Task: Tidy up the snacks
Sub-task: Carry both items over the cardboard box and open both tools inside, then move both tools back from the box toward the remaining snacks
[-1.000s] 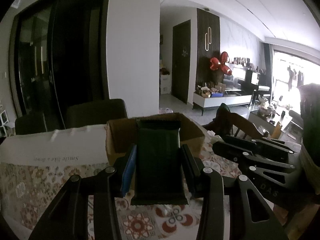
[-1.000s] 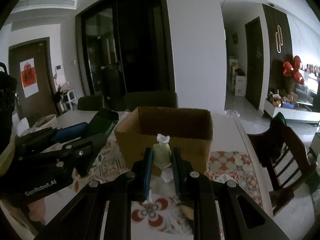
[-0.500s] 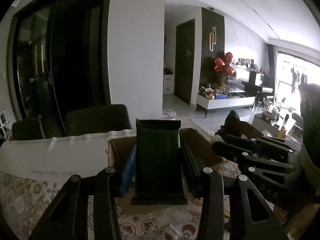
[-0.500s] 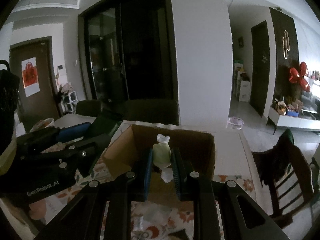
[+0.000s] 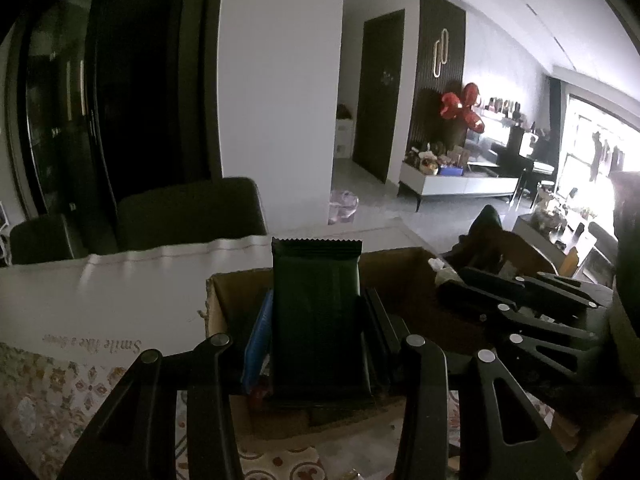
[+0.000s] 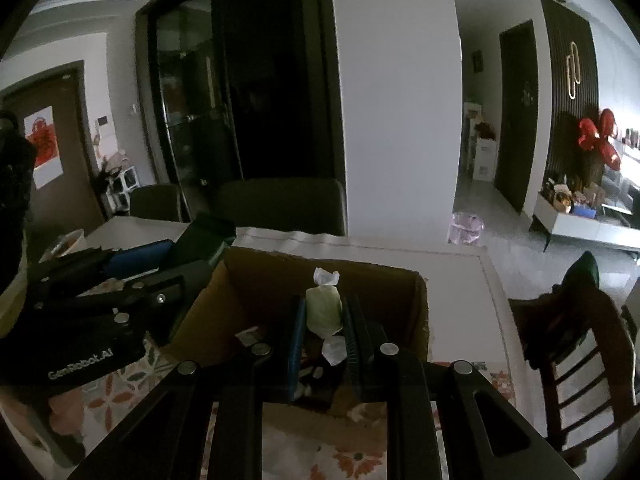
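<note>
1. Quick update from my end: both hands have travelled forward over the table in the last second. A second ago the cardboard box sat well ahead of the fingers; now both sets of tips hang over its open top.
2. My left gripper is clamped on the dark green snack packet, which stands upright between the pads with its crimped edge on top. Grip looks unchanged.
3. My right gripper is squeezed tight on a small pale green wrapped candy, with twisted white ends poking out above and below.
4. A few small wrapped bits already lie on the box floor.
5. My read: carry is basically done, so next is letting go. Both grippers sit close side by side, so I'd drop one at a time.
</note>
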The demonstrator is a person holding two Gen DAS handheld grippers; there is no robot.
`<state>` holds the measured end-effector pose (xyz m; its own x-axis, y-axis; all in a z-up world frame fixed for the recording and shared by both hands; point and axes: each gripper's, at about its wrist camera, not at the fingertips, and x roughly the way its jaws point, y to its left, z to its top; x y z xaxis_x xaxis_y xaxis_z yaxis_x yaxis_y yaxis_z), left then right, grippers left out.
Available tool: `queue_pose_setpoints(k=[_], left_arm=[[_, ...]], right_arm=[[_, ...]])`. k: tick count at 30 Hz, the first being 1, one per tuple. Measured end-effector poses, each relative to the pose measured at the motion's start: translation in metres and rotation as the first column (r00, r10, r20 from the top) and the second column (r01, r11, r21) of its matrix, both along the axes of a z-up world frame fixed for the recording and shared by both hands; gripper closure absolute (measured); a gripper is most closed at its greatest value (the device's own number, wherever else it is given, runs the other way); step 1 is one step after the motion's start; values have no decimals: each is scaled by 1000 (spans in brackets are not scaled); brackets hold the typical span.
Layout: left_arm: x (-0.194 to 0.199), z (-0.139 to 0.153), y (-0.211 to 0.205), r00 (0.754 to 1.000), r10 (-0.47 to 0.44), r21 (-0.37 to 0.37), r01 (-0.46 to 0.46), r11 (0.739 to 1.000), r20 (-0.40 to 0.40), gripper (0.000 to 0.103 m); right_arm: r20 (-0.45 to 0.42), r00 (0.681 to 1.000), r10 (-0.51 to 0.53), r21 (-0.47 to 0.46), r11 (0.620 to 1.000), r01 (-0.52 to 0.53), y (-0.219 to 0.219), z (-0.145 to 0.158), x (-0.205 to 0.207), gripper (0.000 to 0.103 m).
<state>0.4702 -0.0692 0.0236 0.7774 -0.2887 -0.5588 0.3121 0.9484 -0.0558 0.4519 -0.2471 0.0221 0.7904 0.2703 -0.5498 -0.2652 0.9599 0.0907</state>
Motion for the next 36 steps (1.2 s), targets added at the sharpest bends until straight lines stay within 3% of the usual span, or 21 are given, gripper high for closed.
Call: queue_pose_setpoints(k=[4,6,8,18,20,22,36], left_arm=[[5,-7,-1,1000,-3,17,3,1000,-21,50],[4,-7,0,1000,14,24,-14,1000,-11,33],[0,-4,1,1000,26,34,-27,999,6,32],[-48,11,2,992,81,84,-90,992,100,23],[-60,14,3,990,84,77,-93,993,110,22],[-70,17,5,988,93,69,-102,992,121,21],[-133,10,1,984,77,71,-89,993,161,21]], right_arm=[[-27,1000,-15,-2,1000,15,-2,-9,9,82],[-49,999,-22,-4,1000,22,-3,-12,11,76],[-52,998,-32,4,999,32,-6,-14,10,56],[12,996,-90,-4,996,90,-17,-2,-20,55],[25,995,-94,-10,996,94,-18,2,-30,45],[49,994,-101,-7,995,102,-20,5,-44,42],[154,969,-194,-55,977,204,-29,15,-119,42]])
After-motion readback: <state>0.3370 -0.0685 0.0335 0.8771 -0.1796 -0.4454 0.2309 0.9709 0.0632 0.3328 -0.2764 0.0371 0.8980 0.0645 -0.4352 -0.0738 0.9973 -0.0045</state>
